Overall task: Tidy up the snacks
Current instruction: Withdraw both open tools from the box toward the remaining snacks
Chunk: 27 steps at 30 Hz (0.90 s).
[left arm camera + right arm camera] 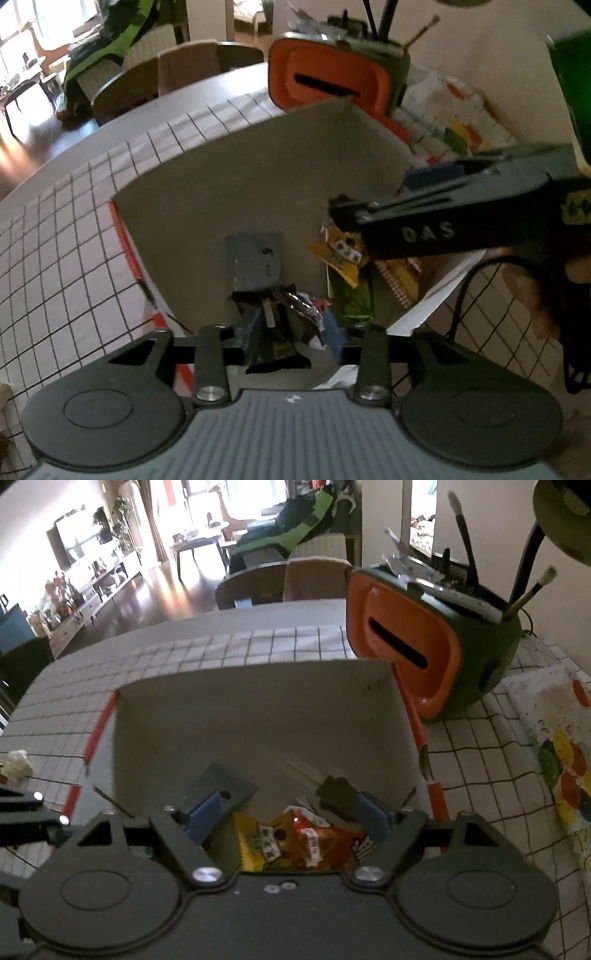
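I have both grippers over the grey box (258, 709), which sits on the grid-pattern tablecloth (295, 646). Right gripper (284, 808): jaws spread wide, holding nothing, fingertips down inside the box just above the yellow and orange snack packets (295, 843) on its floor. Left gripper (291, 314): jaws pinched narrow on a crinkled dark snack wrapper (295, 317), at the box's near edge. From the left wrist, the right gripper crosses the box's right side and hides part of the interior. Behind the box's far right corner stands an orange-and-green holder (424, 646) with brushes (532, 590). A colourful printed pack (565, 760) lies right of the box.
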Available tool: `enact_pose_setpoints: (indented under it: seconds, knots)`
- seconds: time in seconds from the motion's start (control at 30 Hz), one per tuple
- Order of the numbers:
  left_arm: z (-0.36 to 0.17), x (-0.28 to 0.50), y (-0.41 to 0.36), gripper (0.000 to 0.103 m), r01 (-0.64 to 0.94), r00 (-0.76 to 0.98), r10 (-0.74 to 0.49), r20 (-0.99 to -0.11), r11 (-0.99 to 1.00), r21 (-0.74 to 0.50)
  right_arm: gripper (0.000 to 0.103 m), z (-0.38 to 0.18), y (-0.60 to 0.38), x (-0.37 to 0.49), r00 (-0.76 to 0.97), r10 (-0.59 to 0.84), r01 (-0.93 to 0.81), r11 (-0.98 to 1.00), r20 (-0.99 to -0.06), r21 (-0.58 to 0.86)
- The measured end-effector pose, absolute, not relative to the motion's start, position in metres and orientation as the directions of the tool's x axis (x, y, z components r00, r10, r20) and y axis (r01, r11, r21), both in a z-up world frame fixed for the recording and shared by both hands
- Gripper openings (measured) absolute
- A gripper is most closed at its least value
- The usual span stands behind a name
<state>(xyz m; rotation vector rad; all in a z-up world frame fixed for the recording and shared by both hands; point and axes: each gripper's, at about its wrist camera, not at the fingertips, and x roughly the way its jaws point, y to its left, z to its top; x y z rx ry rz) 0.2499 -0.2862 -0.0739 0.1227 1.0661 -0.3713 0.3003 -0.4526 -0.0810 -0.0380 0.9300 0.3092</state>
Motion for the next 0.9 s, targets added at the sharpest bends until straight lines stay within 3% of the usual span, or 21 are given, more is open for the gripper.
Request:
enact_pose_setpoints:
  seconds: [0.07, 0.2, 0.37, 0.63, 0.7, 0.9]
  knots:
    - [-0.066, 0.245, -0.278, 0.05, 0.348, 0.453, -0.248, -0.856, 0.934, -0.086, 0.082, -0.074, -0.452, 0.295, 0.563, 0.258, -0.274, 0.954, -0.785, 0.117]
    - [-0.052, 0.237, -0.261, 0.054, 0.334, 0.486, -0.265, -0.833, 0.937, -0.103, 0.084, -0.059, -0.452, 0.284, 0.586, 0.289, -0.261, 0.952, -0.757, 0.161]
    - [-0.033, 0.222, -0.237, 0.069, 0.31, 0.546, -0.273, -0.792, 0.944, -0.112, 0.089, -0.04, -0.446, 0.265, 0.629, 0.343, -0.285, 0.937, -0.698, 0.203]
    - [-0.009, 0.195, -0.186, 0.077, 0.268, 0.625, -0.286, -0.726, 0.953, -0.144, 0.094, -0.017, -0.416, 0.228, 0.69, 0.365, -0.325, 0.928, -0.625, 0.184]
    - [-0.004, 0.187, -0.172, 0.078, 0.263, 0.642, -0.286, -0.711, 0.954, -0.146, 0.101, -0.012, -0.406, 0.22, 0.698, 0.372, -0.331, 0.925, -0.612, 0.185]
    - [0.007, 0.164, -0.127, 0.084, 0.236, 0.693, -0.278, -0.665, 0.959, -0.156, 0.103, -0.001, -0.366, 0.201, 0.702, 0.405, -0.366, 0.911, -0.585, 0.191]
